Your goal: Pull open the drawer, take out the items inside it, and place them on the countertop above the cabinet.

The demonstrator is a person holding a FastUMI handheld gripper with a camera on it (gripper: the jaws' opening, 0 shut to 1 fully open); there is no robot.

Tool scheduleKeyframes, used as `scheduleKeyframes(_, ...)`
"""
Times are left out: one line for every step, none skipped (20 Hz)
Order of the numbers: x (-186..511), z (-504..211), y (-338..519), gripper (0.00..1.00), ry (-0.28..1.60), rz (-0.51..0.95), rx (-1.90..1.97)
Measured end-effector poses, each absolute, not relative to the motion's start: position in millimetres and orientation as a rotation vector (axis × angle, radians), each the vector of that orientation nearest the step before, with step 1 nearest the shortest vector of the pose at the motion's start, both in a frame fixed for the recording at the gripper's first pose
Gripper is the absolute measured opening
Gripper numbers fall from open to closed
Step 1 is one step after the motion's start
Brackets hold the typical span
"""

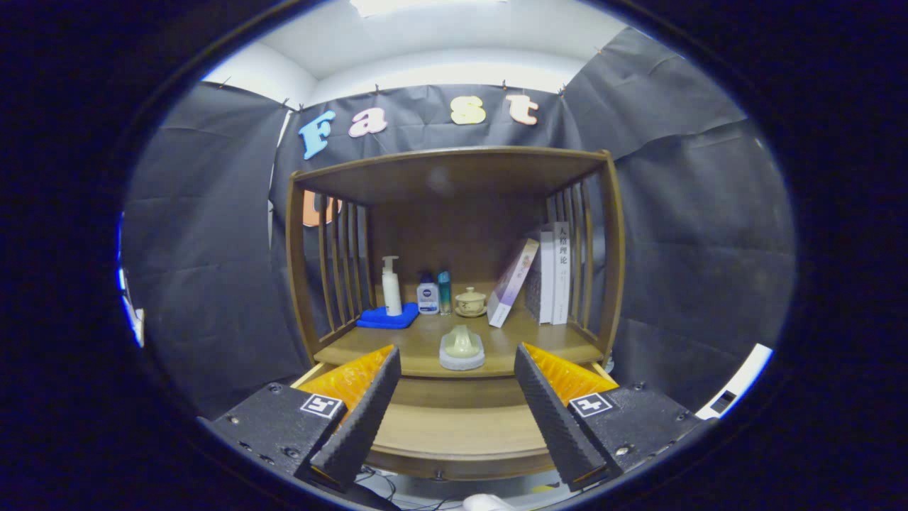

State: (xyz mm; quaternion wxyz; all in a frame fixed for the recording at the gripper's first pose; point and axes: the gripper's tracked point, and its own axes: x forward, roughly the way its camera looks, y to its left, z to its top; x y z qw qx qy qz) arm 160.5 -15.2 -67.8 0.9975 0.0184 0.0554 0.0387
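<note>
The gripper has its fingers spread wide and holds nothing. Below them the drawer stands pulled open. Just beyond the fingers, a small pale green item on a white base sits on the bench near its front edge.

Three bottles are standing on the countertop, beside three books. One lidded cup, one blue cloth and one small ornament are sitting there too.

I face a wooden cabinet whose countertop carries a pale green dish on a white stand at the front. Behind it: a pump bottle on a blue cloth, two small bottles, a lidded cup, leaning books. My gripper hangs open before it.
</note>
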Motion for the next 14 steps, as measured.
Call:
scheduleKeyframes(152.3,-75.6,-18.6,1.0,0.095,0.063,0.023)
scheduleKeyframes(144.7,-86.7,-21.1,1.0,0.085,0.051,0.015)
scheduleKeyframes(137.5,-99.2,-21.5,1.0,0.086,0.047,0.014)
scheduleKeyframes(130.3,-112.3,-23.1,1.0,0.091,0.038,0.02)
scheduleKeyframes(124.4,-126.1,-23.9,1.0,0.095,0.033,0.03)
scheduleKeyframes(119.5,-140.8,-25.3,1.0,0.102,0.027,0.034)
scheduleKeyframes(114.0,-153.5,-25.7,1.0,0.101,0.022,0.036)
scheduleKeyframes(111.4,-165.6,-22.3,1.0,0.107,0.03,0.028)
scheduleKeyframes(108.3,-178.7,-19.3,1.0,0.121,0.039,0.009)
scheduleKeyframes(106.0,-192.0,-18.0,1.0,0.138,0.036,-0.005)
scheduleKeyframes(103.6,-203.3,-15.3,1.0,0.157,0.042,-0.009)
scheduleKeyframes(102.9,-213.1,-9.9,1.0,0.172,0.047,-0.008)
scheduleKeyframes(103.5,-221.3,-6.9,1.0,0.186,0.047,-0.011)
scheduleKeyframes(106.0,-230.1,-5.6,1.0,0.2,0.047,-0.017)
